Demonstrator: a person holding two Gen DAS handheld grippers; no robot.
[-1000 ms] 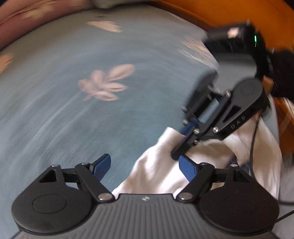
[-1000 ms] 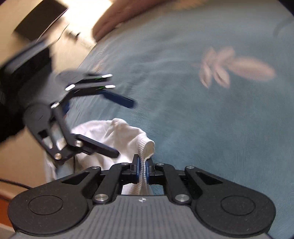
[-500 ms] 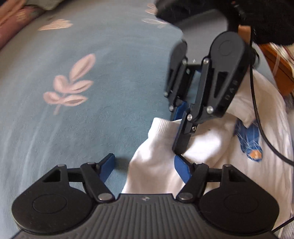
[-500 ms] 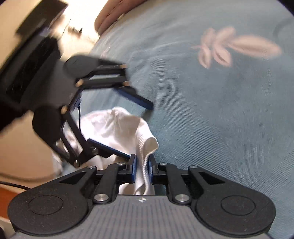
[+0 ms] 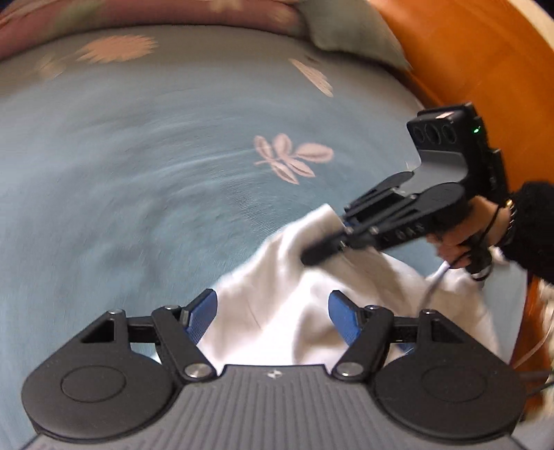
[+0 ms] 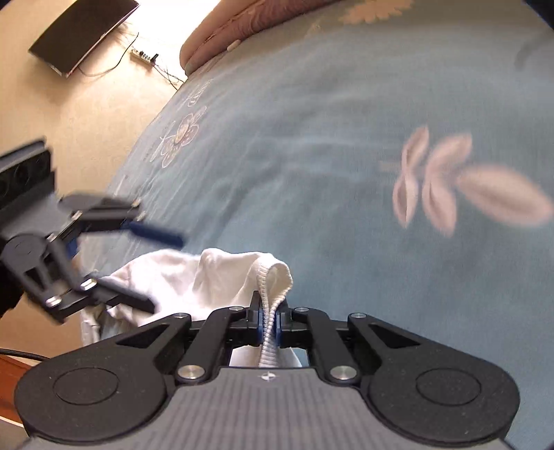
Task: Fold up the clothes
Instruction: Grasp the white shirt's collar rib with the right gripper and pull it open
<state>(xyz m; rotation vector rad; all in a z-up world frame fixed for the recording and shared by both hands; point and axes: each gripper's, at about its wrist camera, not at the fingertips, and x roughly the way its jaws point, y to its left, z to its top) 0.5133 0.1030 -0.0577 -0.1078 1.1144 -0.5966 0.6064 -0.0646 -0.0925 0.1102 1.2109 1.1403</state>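
Note:
A white garment (image 5: 263, 284) lies bunched on the blue bedspread (image 5: 138, 173). In the right wrist view my right gripper (image 6: 268, 315) is shut on its ribbed hem (image 6: 273, 273), and the cloth (image 6: 214, 277) trails off to the left. My left gripper (image 5: 273, 313) is open above the garment, its blue pads (image 5: 202, 311) on either side of a fold without pressing on it. It shows blurred at the left of the right wrist view (image 6: 166, 273). The left wrist view shows the right gripper (image 5: 311, 256) in a person's hand (image 5: 457, 245), lifting a corner of the cloth.
The bedspread (image 6: 311, 155) has pink leaf prints (image 6: 450, 194). An orange wooden bed frame (image 5: 467, 62) runs along the right, with pillows (image 5: 138, 14) at the far end. Beyond the bed's left edge, a dark flat device (image 6: 79, 34) and a power strip (image 6: 143, 55) lie on the beige floor.
My left gripper has rolled and pulled back from the right gripper, which now sits farther away. The right jaws, slightly apart half a second ago, are tight on the hem again.

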